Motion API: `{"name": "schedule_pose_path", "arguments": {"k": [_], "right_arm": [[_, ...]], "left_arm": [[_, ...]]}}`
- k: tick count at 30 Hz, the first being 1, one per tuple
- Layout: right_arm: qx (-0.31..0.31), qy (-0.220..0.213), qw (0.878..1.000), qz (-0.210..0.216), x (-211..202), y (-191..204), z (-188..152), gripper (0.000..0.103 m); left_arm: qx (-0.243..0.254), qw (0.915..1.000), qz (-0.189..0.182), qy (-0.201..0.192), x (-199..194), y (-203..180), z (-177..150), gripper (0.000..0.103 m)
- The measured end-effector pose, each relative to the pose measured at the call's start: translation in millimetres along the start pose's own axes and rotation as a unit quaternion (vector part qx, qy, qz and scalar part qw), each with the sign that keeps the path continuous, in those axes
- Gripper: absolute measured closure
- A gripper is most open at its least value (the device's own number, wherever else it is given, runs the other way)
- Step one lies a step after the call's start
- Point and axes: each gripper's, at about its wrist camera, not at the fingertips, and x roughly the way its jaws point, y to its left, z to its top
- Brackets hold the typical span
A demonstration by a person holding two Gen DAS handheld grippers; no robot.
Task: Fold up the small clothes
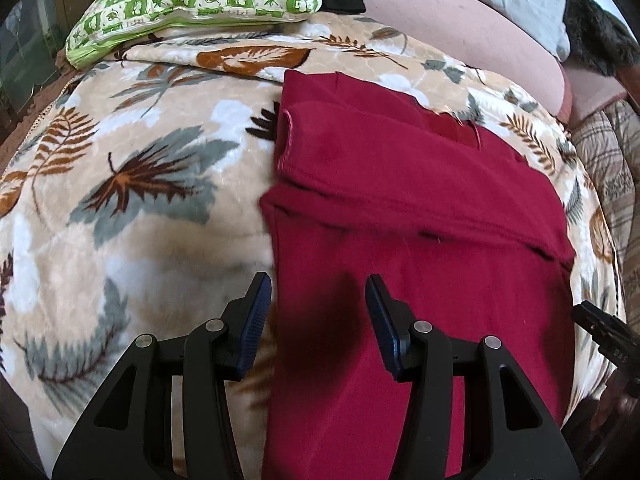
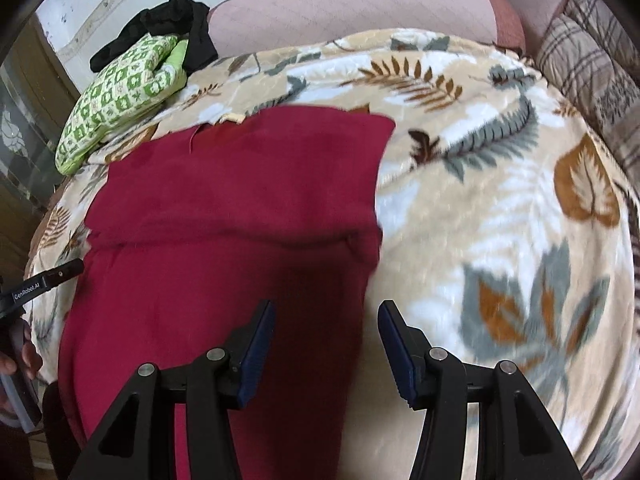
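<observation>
The red garment lies flat on the leaf-patterned blanket that covers the bed. Its far portion is folded back over itself, forming a horizontal fold line across the cloth.

Left gripper: jaws spread, holding nothing. The jaws hover above the near left edge of the garment; the left jaw is over the blanket, the right jaw over the red cloth. Whether they touch the cloth cannot be determined.

Right gripper: jaws spread, holding nothing. The jaws straddle the near right edge of the garment; the left jaw is over the red cloth, the right jaw over the blanket.

The fold line lies beyond both pairs of jaws. Each gripper's body is visible at the margin of the other wrist view.

A green checked pillow rests at the far left of the bed, with a black cloth beside it.
</observation>
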Motion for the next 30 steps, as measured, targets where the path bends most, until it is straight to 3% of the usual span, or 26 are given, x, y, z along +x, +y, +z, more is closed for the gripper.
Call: {"name": "schedule_pose_path", "arguments": {"k": [11, 19, 24, 30], "right_arm": [[0.011, 0.023, 0.999, 0.019, -18.5, -3.1, -40.2, 0.051], [0.003, 0.031, 0.999, 0.023, -33.1, -1.6, -59.0, 0.05], [0.001, 0.046, 0.998, 0.035, -38.3, 2.1, -77.3, 0.048], [-0.009, 0.07, 0.996, 0.06, -45.1, 11.8, -105.8, 0.047]], "left_arm": [[0.01, 0.9999, 0.001, -0.004, -43.5, 7.6, -32.9, 0.054], [0.011, 0.9998, 0.016, 0.001, -99.0, 41.7, -55.8, 0.054], [0.013, 0.9996, -0.009, 0.025, -101.1, 39.6, -82.2, 0.054], [0.019, 0.9971, -0.035, 0.065, -77.0, 27.4, -110.7, 0.054]]}}
